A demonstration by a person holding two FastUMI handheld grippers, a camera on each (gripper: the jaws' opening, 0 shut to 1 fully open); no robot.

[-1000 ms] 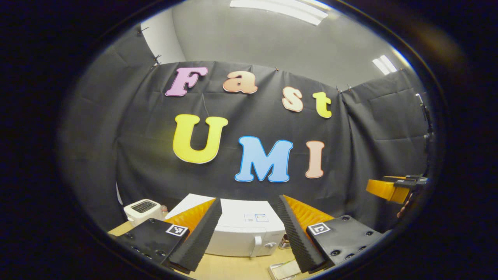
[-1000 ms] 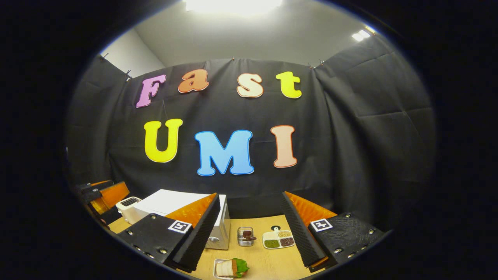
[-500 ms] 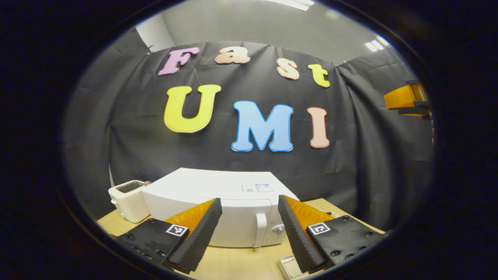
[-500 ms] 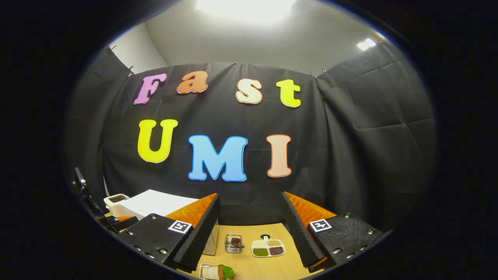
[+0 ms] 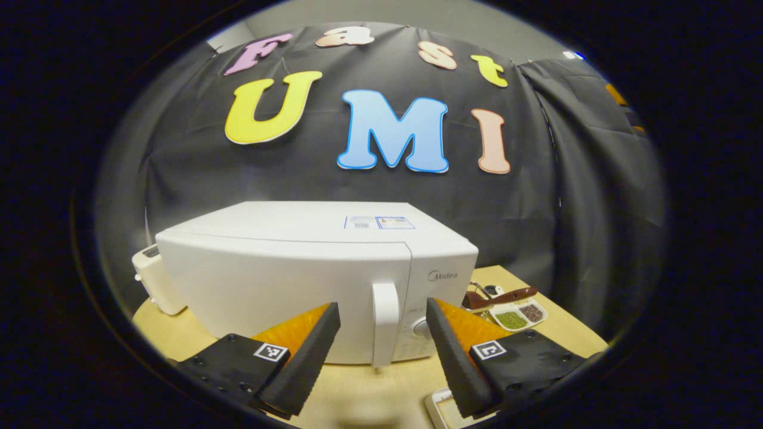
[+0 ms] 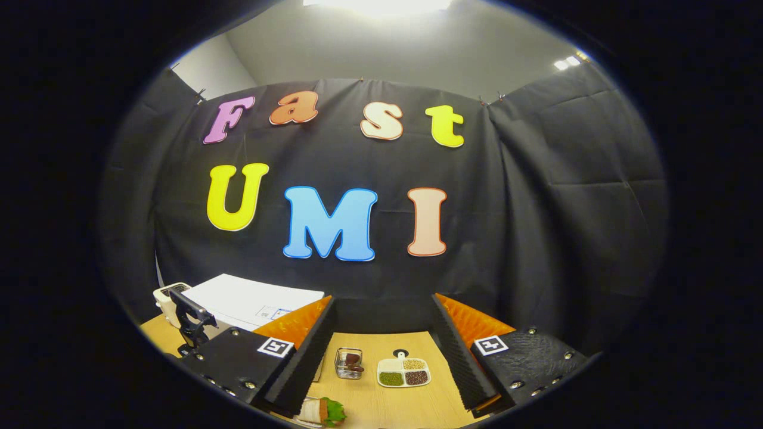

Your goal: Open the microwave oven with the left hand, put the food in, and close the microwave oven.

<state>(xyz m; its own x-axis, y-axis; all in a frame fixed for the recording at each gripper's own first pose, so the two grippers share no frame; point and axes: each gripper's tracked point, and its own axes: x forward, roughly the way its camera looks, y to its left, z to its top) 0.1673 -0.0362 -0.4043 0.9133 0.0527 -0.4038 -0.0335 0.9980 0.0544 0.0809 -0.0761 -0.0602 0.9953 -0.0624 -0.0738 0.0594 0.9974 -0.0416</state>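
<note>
Left gripper view puts us square on the microwave, door shut, its upright handle at six o'clock, framed between our left tool's spread fingers with nothing gripped. We line up like this, we judge, so the fingers can straddle that handle and pull (the opening step, not yet begun). A toaster peeks out at nine o'clock, a divided dish of grains at four o'clock on the surface.

Over in the right gripper view, our right tool hangs high, fingers apart and empty, clear of the door's swing. The food, a sandwich with lettuce, waits on the surface at six o'clock, beside a small wire basket.
</note>
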